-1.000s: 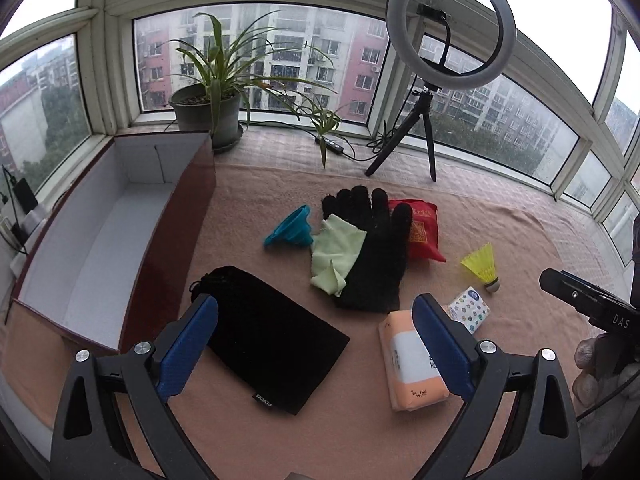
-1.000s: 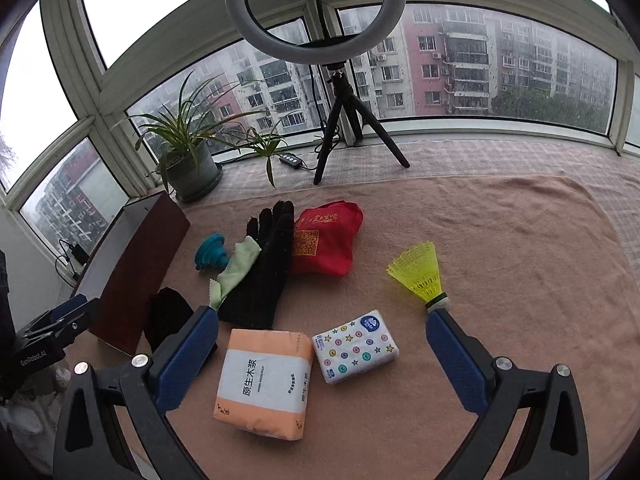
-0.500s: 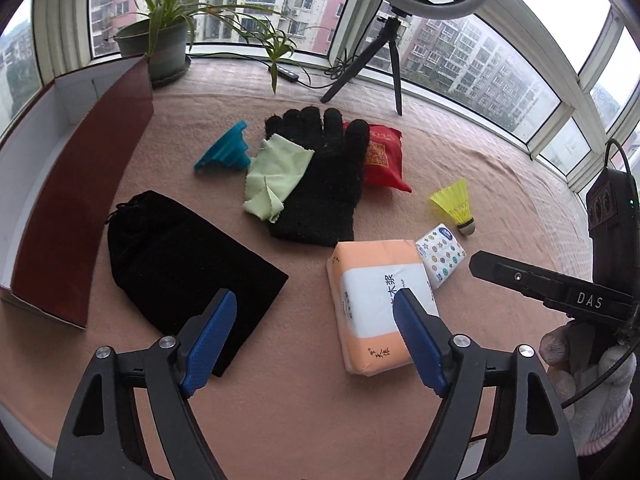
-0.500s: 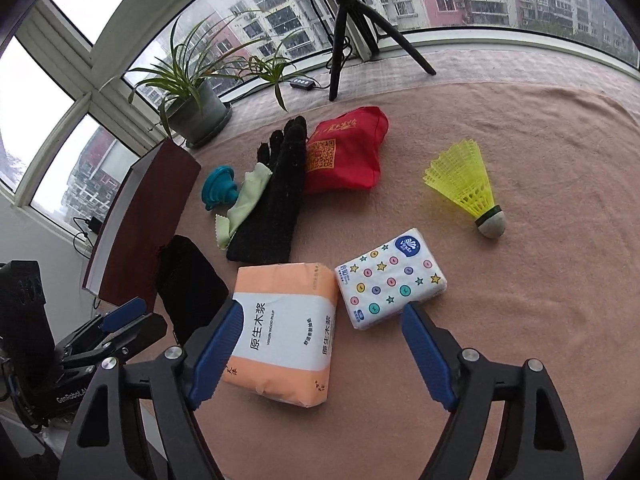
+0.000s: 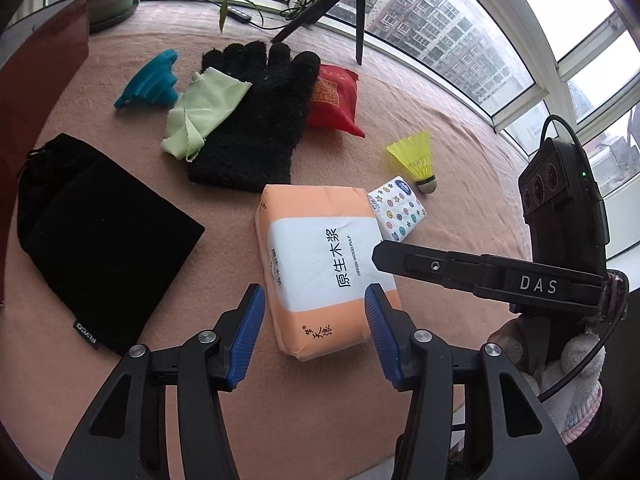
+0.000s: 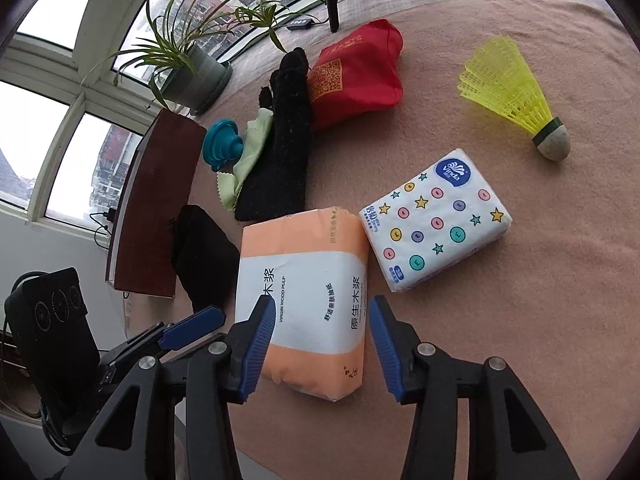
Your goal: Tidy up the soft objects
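Both grippers over the orange tissue pack, jaws half spread and just been closing.

The left gripper [image 5: 314, 322] and right gripper [image 6: 322, 338] each straddle the near end of the orange tissue pack [image 5: 320, 256]; pads not yet pressing it, pack flat on the bench [image 5: 224, 264]. From the pack in the left wrist view: black glove [image 5: 256, 120] at 11 o'clock, black pouch [image 5: 96, 236] at 9, star-print tissue packet [image 5: 398, 210] touching at 2, yellow shuttlecock [image 5: 416, 156] beyond. A gloved hand [image 5: 560, 364] holds the right gripper.

Left hand-held gripper [image 5: 314, 328] and right hand-held gripper [image 6: 322, 342] angled downward, jaws just closing, partly apart
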A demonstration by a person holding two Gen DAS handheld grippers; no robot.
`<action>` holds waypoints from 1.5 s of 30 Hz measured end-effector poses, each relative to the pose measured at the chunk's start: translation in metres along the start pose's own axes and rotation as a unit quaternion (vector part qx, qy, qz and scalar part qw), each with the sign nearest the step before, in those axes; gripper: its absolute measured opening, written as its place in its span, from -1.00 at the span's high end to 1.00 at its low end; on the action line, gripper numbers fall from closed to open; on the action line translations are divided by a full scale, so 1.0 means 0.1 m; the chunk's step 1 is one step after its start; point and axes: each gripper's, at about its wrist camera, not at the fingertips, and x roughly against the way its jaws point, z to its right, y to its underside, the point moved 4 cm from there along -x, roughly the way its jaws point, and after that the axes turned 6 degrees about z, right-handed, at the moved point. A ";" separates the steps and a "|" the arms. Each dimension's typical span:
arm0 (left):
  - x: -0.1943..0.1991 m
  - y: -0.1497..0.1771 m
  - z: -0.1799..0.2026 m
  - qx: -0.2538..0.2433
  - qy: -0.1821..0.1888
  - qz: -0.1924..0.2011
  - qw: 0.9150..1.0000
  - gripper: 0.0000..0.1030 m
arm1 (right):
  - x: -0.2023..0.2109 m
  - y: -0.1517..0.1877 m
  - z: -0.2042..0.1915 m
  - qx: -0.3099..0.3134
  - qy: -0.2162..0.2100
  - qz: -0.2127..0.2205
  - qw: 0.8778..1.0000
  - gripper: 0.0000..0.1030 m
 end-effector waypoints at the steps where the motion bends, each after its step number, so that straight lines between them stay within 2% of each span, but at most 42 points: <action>1: -0.01 0.01 0.00 0.005 0.006 -0.004 1.000 0.15 | -0.02 0.00 0.00 -0.003 -0.002 -0.002 1.000 0.16; 5: -0.07 0.02 -0.02 0.019 0.025 -0.016 0.999 0.26 | -0.09 0.02 0.00 -0.005 -0.003 -0.012 1.000 0.25; 16: -0.20 0.04 -0.11 0.028 0.036 -0.042 0.998 0.26 | -0.14 0.02 0.02 -0.004 0.002 -0.019 1.000 0.37; 25: -0.13 0.01 -0.01 0.003 0.034 -0.034 0.999 0.27 | -0.09 0.03 -0.04 -0.005 0.017 -0.011 1.000 0.37; 33: 0.17 -0.11 0.00 -0.013 0.034 -0.001 0.999 0.27 | 0.07 -0.02 -0.33 0.011 0.017 0.011 1.000 0.37; 38: 0.45 -0.21 -0.13 -0.015 0.031 0.028 0.999 0.27 | 0.12 -0.07 -0.67 0.041 0.013 0.026 0.999 0.37; 45: 0.91 -0.38 -0.38 -0.024 0.004 0.084 0.996 0.27 | 0.07 -0.16 -1.27 0.078 -0.006 0.038 0.996 0.37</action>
